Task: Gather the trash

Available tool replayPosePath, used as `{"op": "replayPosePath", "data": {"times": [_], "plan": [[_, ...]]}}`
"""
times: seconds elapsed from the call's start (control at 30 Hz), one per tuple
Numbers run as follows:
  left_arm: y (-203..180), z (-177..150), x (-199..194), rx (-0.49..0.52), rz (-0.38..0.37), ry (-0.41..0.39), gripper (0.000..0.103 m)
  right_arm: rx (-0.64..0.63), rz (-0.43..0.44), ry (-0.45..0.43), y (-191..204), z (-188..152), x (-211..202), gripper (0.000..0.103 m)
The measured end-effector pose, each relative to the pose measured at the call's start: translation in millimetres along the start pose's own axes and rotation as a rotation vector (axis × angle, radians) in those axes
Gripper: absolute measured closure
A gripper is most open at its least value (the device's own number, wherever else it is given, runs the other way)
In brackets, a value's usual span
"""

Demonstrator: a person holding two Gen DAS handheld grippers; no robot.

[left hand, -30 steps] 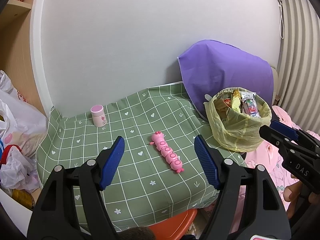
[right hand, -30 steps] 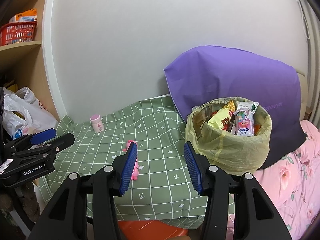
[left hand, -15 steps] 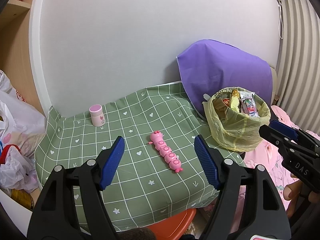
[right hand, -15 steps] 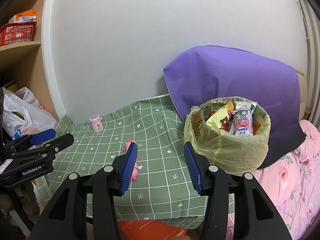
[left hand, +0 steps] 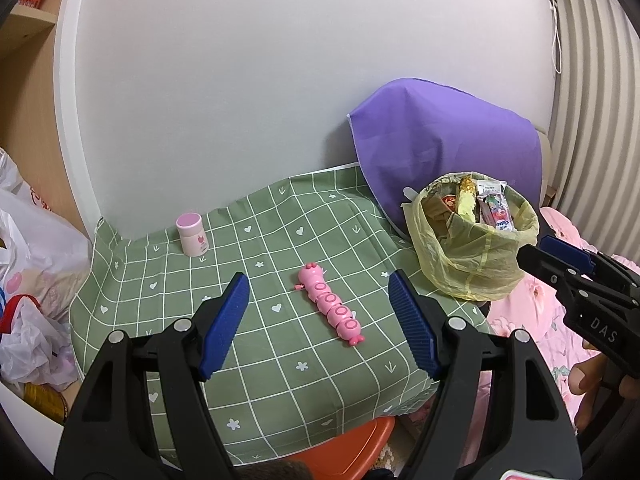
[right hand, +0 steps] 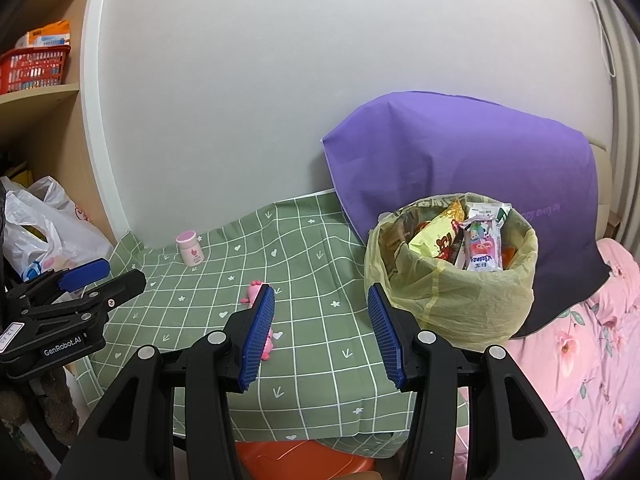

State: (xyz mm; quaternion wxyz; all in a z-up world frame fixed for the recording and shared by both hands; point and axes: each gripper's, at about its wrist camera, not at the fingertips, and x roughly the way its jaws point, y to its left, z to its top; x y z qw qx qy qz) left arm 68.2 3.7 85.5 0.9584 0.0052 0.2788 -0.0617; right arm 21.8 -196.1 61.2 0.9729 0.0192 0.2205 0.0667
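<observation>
Left gripper (left hand: 316, 320), right gripper (right hand: 320, 332): both hanging released, empty. Overfilled trash bag (right hand: 452, 292) risking spilling wrappers (right hand: 480, 240) if nudged.

"DAS" on right gripper (left hand: 560, 258), "GenRobot.AI" on left gripper (right hand: 100, 280)

Thin, seemingly plastic bin liner (right hand: 472, 300)

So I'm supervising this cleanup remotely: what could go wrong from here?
The trash bag is heaped to its rim, so pressing more in may spill wrappers. It sits at the table's right edge and could tip onto the pink bedding. The pink toy and pink-capped bottle could be binned by mistake.
</observation>
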Motion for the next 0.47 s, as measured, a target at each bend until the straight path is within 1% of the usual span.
{"op": "replayPosePath", "data": {"times": [0.17,0.47], "plan": [[-1.7,0.5,-1.9,0.013,-0.004,-0.013,0.035,0.0,-0.006,-0.002,1.3,-0.2,-1.2,0.057],[-4.6,0.4,-1.5,0.019,-0.007,0.002,0.035,-0.001,0.002,-0.002,4.9,-0.7,-2.1,0.057]]}}
